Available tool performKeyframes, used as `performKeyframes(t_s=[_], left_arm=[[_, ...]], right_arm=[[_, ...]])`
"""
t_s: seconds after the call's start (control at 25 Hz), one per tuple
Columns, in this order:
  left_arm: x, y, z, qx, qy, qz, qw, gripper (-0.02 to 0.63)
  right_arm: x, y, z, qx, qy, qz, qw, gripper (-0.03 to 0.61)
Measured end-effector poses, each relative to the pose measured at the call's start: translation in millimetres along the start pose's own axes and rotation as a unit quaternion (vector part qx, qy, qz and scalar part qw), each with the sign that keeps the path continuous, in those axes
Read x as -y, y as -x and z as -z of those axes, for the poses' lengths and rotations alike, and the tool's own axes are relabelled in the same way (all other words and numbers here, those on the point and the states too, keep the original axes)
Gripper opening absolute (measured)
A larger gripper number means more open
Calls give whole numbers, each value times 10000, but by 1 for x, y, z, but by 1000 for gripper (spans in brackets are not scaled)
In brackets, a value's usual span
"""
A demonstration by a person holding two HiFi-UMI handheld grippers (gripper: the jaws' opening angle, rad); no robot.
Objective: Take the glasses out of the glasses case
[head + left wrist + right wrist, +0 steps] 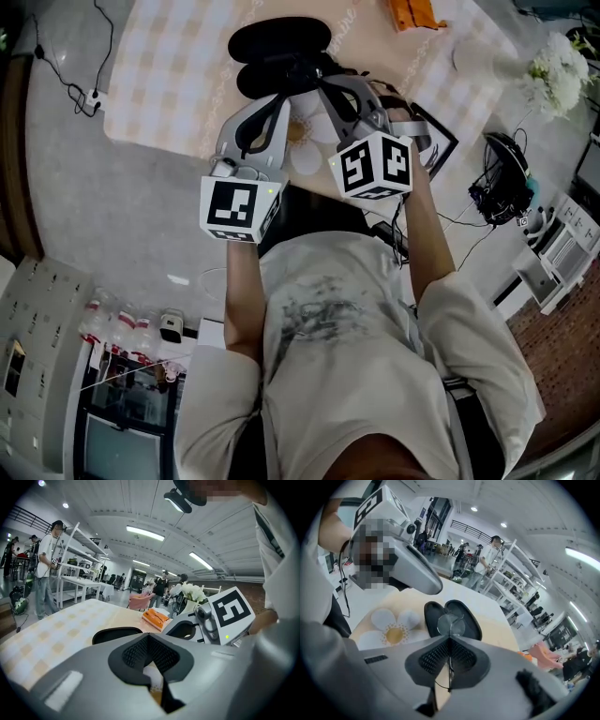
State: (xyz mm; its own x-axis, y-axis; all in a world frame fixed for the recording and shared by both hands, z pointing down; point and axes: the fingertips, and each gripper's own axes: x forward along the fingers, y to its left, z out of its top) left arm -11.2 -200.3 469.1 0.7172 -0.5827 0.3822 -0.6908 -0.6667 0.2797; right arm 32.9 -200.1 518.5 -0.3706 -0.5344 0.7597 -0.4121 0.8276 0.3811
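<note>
Holding both tools over the checked table (pixel 159 84), we have the right gripper (pixel 450 641) clenched on the glasses (pixel 451 624). The thin wire frame runs down between its closed jaws, and one round lens stands up just past the tips. The glasses sit over the glasses case (pixel 469 618), which lies open on the table with its two dark halves spread side by side. We cannot tell whether any part of the frame touches it. Our left gripper (pixel 149 638) has its jaws pressed together with nothing between them, and the case shows just beyond its tips. A white flower-shaped mat (pixel 391 630) with a yellow centre lies beside the case. Farther along the table we see an orange packet (pixel 157 617) and a bunch of white flowers (pixel 192 591).
</note>
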Motion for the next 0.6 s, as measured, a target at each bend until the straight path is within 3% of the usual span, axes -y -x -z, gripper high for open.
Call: performKeyframes(t_s=[0.6], left_arm=[[42, -10, 20, -244, -198, 553, 9980, 9]], right_arm=[[-27, 31, 49, -391, -493, 241, 9977, 18]])
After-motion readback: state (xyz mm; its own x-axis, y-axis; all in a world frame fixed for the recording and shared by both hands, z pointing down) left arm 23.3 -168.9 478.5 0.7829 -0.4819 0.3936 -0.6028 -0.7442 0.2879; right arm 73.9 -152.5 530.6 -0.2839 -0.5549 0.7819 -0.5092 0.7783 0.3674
